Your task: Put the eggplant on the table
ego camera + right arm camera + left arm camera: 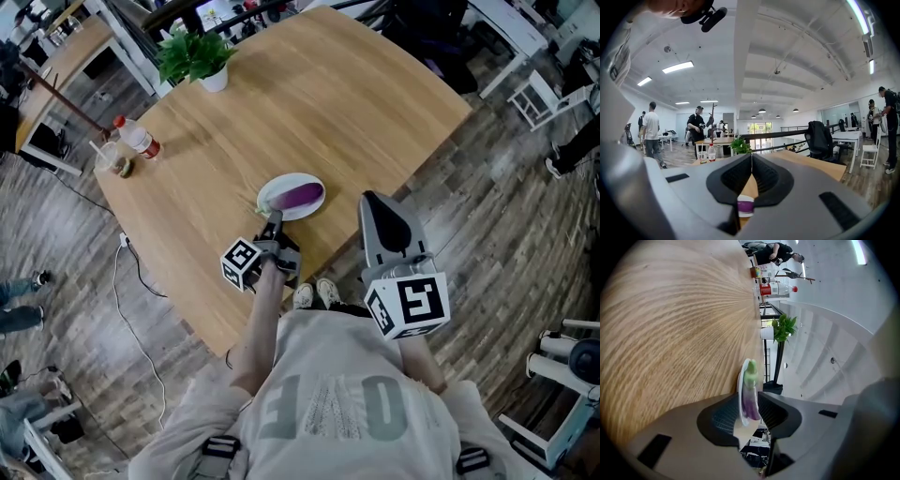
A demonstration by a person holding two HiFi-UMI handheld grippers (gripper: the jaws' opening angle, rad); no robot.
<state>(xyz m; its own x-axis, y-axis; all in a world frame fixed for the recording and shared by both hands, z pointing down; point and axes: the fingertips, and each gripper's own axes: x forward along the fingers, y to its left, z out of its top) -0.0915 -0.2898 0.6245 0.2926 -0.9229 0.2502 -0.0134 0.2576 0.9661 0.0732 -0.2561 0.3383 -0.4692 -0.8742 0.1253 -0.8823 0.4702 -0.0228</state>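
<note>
A round white plate [270,194] sits on the pale wooden table [309,103], close to the edge nearest the person. The purple eggplant [302,194] with its green stem end lies on this plate, not on the bare wood.

The left gripper [750,403] is at the plate's near side. Its fingers are released and stand apart, with the plate's rim and the eggplant's purple end between them. The dark ribbed pads [723,416] do not clamp either one.

The right gripper [751,160] hangs to the right of the plate, well apart from it and out past the table's edge. Its fingers are clenched, tip to tip, with nothing gripped.

A leafy green plant in a white pot [202,61] stands well beyond the plate, at the table's far left. A clear plastic bottle with a red cap and label [139,138] stands well to the plate's left, near that side's edge
</note>
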